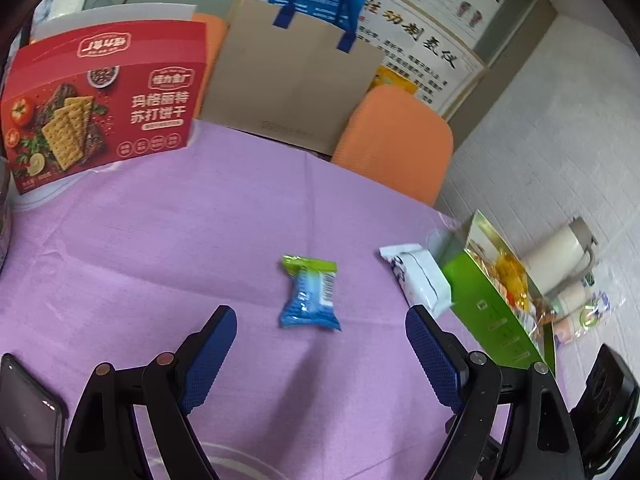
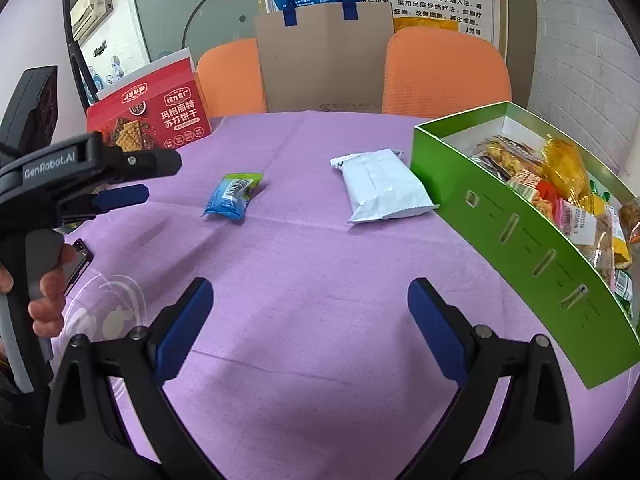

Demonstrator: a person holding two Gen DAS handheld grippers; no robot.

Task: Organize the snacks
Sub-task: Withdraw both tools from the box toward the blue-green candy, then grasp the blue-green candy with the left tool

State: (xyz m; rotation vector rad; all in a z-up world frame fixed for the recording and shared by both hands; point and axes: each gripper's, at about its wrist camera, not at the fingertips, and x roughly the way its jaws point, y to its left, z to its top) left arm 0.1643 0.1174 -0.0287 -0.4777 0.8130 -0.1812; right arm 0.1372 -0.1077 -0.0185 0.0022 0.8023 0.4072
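Two pairs of tongs, left (image 1: 320, 356) and right (image 2: 310, 328), hang spread wide and empty over the purple-clothed worktop (image 2: 300, 272). Just ahead lies a small blue-and-green wrapped snack (image 1: 310, 292), squarely between the left fingers, likely the next pick. Beyond, a white foil packet (image 2: 380, 192) touches the green cardboard box (image 2: 520, 236) of gathered snacks.
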